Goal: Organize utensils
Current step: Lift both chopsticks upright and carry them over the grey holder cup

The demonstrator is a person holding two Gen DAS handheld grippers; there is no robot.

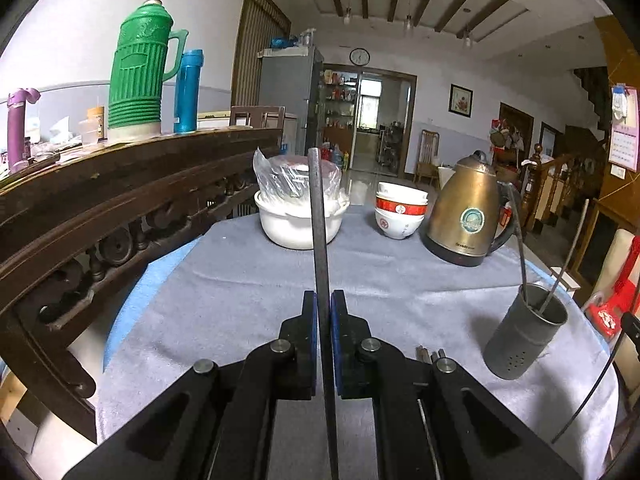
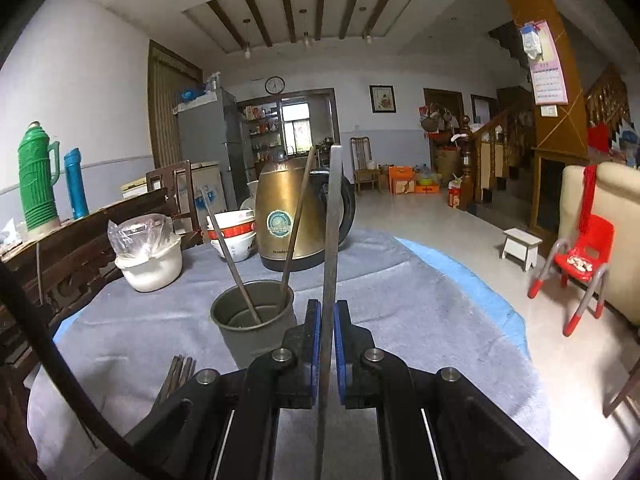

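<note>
Main risk, as I judge it: each long dark metal chopstick is pinched low on its length, so it can pivot in the pads or clip the rim of the grey metal cylindrical utensil holder (image 2: pixel 252 320) and tip it, since two chopsticks already lean inside. Left gripper (image 1: pixel 324 304) is clamped tight on one dark chopstick (image 1: pixel 318 216) standing up over the grey tablecloth (image 1: pixel 240 280); holder sits off to its right (image 1: pixel 524 336). Right gripper (image 2: pixel 328 312) is pinched closed on another chopstick (image 2: pixel 332 220), holder just left of it; spare chopsticks (image 2: pixel 178 372) lie on the cloth; brass electric kettle (image 2: pixel 288 208) behind
</note>
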